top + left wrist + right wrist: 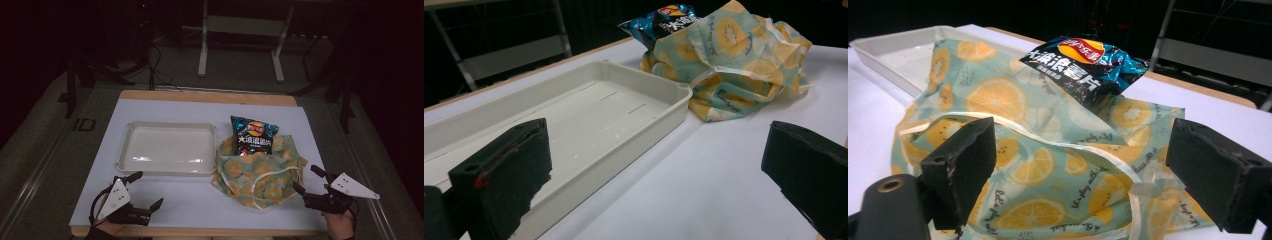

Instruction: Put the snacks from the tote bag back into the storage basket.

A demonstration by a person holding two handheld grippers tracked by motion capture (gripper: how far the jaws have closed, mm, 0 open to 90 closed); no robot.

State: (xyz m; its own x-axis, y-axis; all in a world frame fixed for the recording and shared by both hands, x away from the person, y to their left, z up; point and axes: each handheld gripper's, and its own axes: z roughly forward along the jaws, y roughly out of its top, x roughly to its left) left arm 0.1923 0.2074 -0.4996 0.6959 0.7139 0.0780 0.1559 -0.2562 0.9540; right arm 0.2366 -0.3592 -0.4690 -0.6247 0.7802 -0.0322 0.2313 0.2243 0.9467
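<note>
Left gripper (141, 191): nearest the high camera, at the bottom left corner of the white table surface (165, 192); black jaws spread wide with nothing between them; grey three-cornered plate on top; held just in front of the tray's near rim.
Right gripper (310, 181): at the bottom right, held by a hand (340, 219); black jaws spread wide, nothing pinched; pointed toward the fabric bag, tips just beside its right edge, contact not clear.
Right gripper's own view: jaws parted on either side of the bag's cloth, pads not pressing it.
Fabric bag (257, 172): soft teal cloth pouch printed with yellow and orange citrus slices, trimmed with a pale cream edge; crumpled on the table right of centre, just beside the tray's right end; mouth open toward the far side.
Crisp packet (252, 134): glossy dark blue and black foil packet with a red and yellow logo and white lettering; lower part tucked into the bag's mouth, upper part sticking out toward the table's far edge, tilted.
Tray (131, 130): shallow rectangular cream plastic tray with rounded corners; left of centre, long side across the table; inside bare.
Table surface: white sheet over a pale wooden board, wood showing along the far edge.
Background: dark room, light metal frame legs on the floor beyond the table.
</note>
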